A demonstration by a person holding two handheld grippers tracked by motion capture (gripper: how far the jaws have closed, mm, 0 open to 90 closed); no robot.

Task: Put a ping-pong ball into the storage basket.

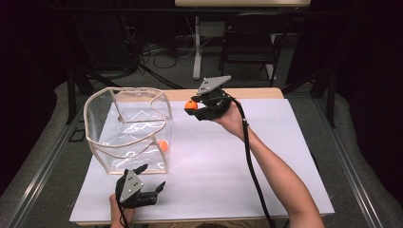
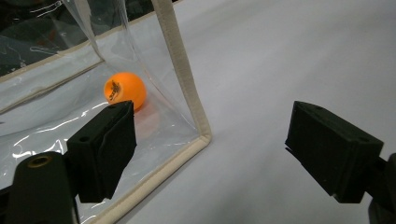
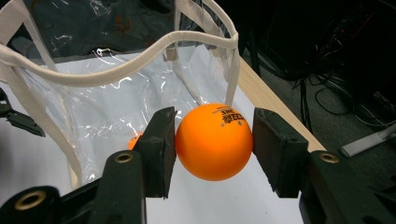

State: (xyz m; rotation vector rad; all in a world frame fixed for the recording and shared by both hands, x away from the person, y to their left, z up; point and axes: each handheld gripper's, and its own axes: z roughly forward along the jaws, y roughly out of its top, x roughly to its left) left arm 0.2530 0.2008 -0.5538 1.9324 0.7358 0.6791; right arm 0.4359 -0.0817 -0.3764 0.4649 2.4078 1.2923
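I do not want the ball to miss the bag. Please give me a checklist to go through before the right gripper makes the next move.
1. Grip: right gripper has its jaws pressed on both sides of the held orange ball: ok.
2. Clear bag stands upright, its mouth open: ok.
3. Held ball above the mouth: not ok; in the high view it is beside the bag's rim, off to the right.
4. Room inside: ok, one ball in the bag lies in a corner.
5. Left gripper open, near the bag, not holding it: ok.
6. Bag steady when the ball drops: cannot tell.
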